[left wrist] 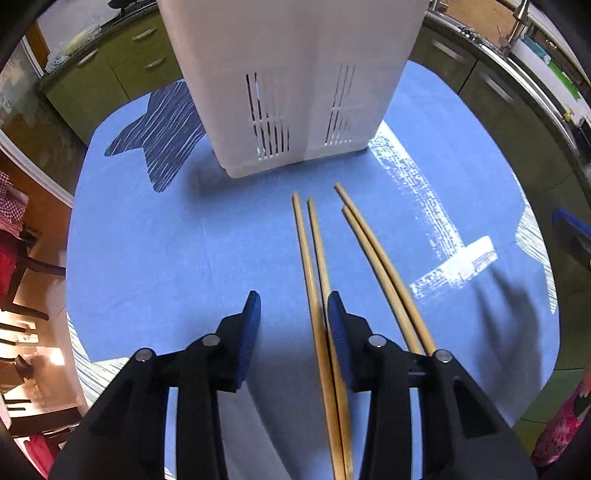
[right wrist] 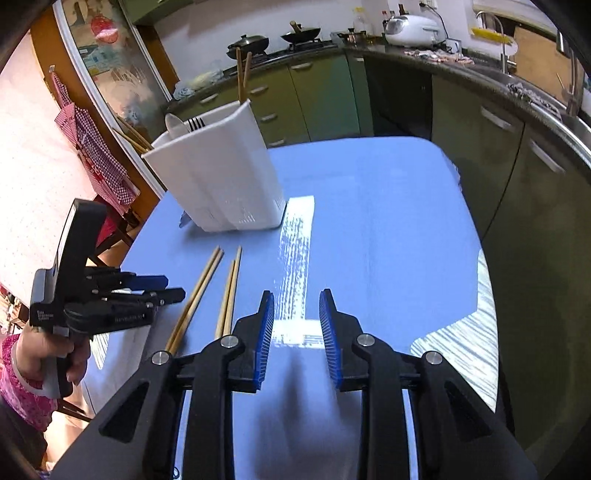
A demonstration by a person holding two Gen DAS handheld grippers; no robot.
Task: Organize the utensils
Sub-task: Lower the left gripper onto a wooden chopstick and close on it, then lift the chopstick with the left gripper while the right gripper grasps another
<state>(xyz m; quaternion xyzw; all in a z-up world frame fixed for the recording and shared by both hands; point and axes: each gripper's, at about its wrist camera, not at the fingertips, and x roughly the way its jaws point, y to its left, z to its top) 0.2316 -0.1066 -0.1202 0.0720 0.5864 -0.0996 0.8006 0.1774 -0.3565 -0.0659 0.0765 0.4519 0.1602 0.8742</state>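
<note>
Two pairs of wooden chopsticks lie side by side on the blue tablecloth (left wrist: 166,240), in front of a white slotted utensil holder (left wrist: 295,74). My left gripper (left wrist: 294,314) hangs open over the left pair (left wrist: 314,266), which runs through the gap close to the right finger; the pads do not press on it. The right pair (left wrist: 376,258) lies outside that finger. In the right wrist view, the holder (right wrist: 221,177) has a spoon, a fork and chopsticks in it. My right gripper (right wrist: 297,314) is open and empty above the cloth, to the right of the chopsticks (right wrist: 231,291). The left gripper (right wrist: 173,288) is at the left.
Green cabinets (right wrist: 325,96) and a counter with pans (right wrist: 251,40), a rice cooker (right wrist: 410,26) and a sink tap curve round the table's far and right sides. A chair with red checked cloth (right wrist: 92,147) stands left. A hand in a pink sleeve (right wrist: 22,380) holds the left gripper.
</note>
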